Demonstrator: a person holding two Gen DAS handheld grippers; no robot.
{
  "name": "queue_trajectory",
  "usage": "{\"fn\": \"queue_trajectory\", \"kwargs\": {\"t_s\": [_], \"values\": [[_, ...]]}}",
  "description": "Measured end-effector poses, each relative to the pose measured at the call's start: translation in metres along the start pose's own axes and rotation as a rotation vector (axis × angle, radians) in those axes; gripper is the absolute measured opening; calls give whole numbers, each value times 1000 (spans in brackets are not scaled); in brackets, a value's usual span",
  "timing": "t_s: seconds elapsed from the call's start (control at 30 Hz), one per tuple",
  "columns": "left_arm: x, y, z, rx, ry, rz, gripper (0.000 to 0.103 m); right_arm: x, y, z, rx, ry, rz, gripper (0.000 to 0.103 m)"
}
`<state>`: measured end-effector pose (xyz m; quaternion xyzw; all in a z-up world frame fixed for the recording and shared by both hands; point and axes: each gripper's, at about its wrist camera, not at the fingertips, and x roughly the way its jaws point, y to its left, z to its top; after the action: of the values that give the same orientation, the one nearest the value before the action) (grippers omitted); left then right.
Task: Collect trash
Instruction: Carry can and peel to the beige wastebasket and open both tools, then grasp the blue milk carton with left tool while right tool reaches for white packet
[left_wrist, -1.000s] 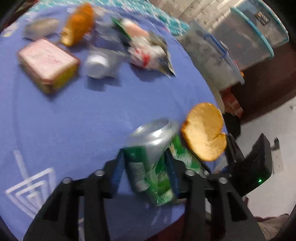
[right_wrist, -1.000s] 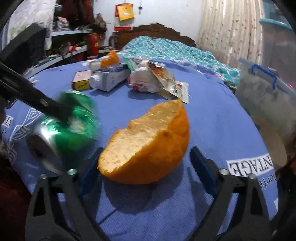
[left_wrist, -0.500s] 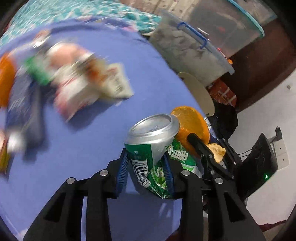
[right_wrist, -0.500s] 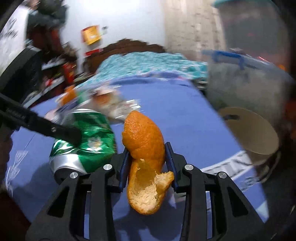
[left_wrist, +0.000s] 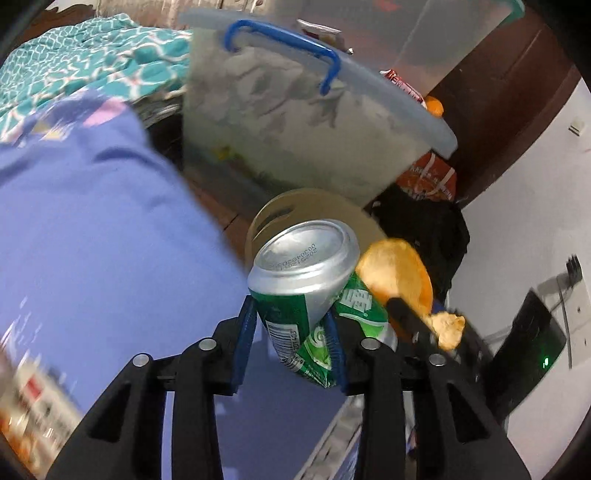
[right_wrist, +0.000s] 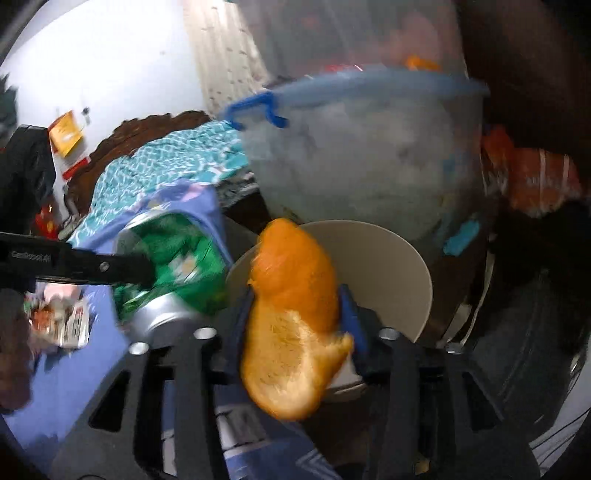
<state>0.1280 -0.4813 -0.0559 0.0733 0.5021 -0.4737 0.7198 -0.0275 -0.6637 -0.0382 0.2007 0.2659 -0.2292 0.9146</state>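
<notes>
My left gripper is shut on a crushed green drink can, held in the air past the edge of the blue-covered table. My right gripper is shut on a piece of orange peel. The peel also shows in the left wrist view, right of the can. The can shows in the right wrist view, left of the peel. A beige round bin sits just behind and below both items; its rim shows behind the can in the left wrist view.
A large translucent storage tub with a blue handle stands behind the bin, also in the right wrist view. More trash lies blurred on the table. An orange bag and dark clutter sit right of the bin.
Both grippers have swung right off the table toward the beige bin, carrying the can and the peel. One second ago the right gripper was open around the peel; it is shut on it now.
</notes>
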Motion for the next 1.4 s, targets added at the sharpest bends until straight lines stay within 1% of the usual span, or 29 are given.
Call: {"fn": "queue_trajectory", "kwargs": {"t_s": [0.03,0.07,0.17,0.23,0.33,0.4,0.47,0.53,0.57,0.6,0.63,0.67,0.73,0.8,0.83,0.87,0.9,0.93,0.97,1.03,1.1,1.13,1.17,1.2,1.23,1.27,1.3,1.37,1.4], "values": [[4,-2,4,-3,0,7,65,-1,-5,1,18,-11,-10,66],[7,-5,5,-5,-12,23,69,-5,-7,1,24,-35,-26,66],[3,-12,-5,31,-21,37,69,-18,-7,0,14,-95,-54,66],[-4,-15,-14,55,-26,55,68,-24,-4,-2,32,-107,-29,65],[-34,-13,-47,111,-60,70,68,-26,7,-1,55,-87,54,62],[-59,-8,-75,148,-82,82,68,-24,21,-2,61,-55,125,57],[-82,3,-104,163,-92,95,68,-22,38,-3,55,-22,191,55],[-104,19,-130,150,-98,115,68,-20,58,-6,48,10,256,55],[-117,33,-144,132,-102,131,68,-18,66,-7,45,26,283,55],[-129,46,-155,111,-107,150,68,-14,83,-10,37,61,331,54],[-138,56,-163,91,-115,171,68,-11,93,-11,32,81,354,54],[-154,75,-175,56,-133,213,68,-4,110,-14,21,115,388,54],[-178,105,-187,-18,-167,278,68,7,138,-17,5,167,444,54],[-205,144,-197,-137,-217,377,68,23,166,-18,-12,213,494,54],[-212,156,-197,-175,-226,414,69,34,181,-17,-20,240,508,54],[-219,172,-198,-231,-232,474,71,50,200,-16,-28,276,523,54],[-222,184,-197,-267,-234,508,74,63,215,-15,-26,308,540,54],[-224,192,-196,-293,-238,523,83,75,227,-14,-23,334,547,54],[-225,197,-196,-312,-244,529,87,89,241,-13,-31,357,540,55],[-219,209,-191,-341,-236,541,88,111,264,-12,-59,387,518,56],[-204,213,-185,-332,-201,553,88,132,280,-15,-70,431,501,56],[-198,213,-185,-324,-189,562,86,137,283,-18,-67,455,508,56],[-191,214,-183,-316,-174,572,78,140,288,-23,-66,487,534,54],[-185,215,-182,-310,-158,562,69,138,288,-27,-68,509,556,49],[-179,217,-180,-308,-143,536,51,133,288,-31,-75,521,572,47],[-178,216,-181,-305,-139,517,49,124,289,-37,-91,532,590,46],[-179,218,-185,-298,-146,515,49,116,289,-42,-99,536,603,46],[-183,214,-194,-286,-146,495,47,87,287,-58,-112,540,647,46],[-187,209,-202,-283,-144,466,47,79,284,-63,-118,538,656,46]]}}
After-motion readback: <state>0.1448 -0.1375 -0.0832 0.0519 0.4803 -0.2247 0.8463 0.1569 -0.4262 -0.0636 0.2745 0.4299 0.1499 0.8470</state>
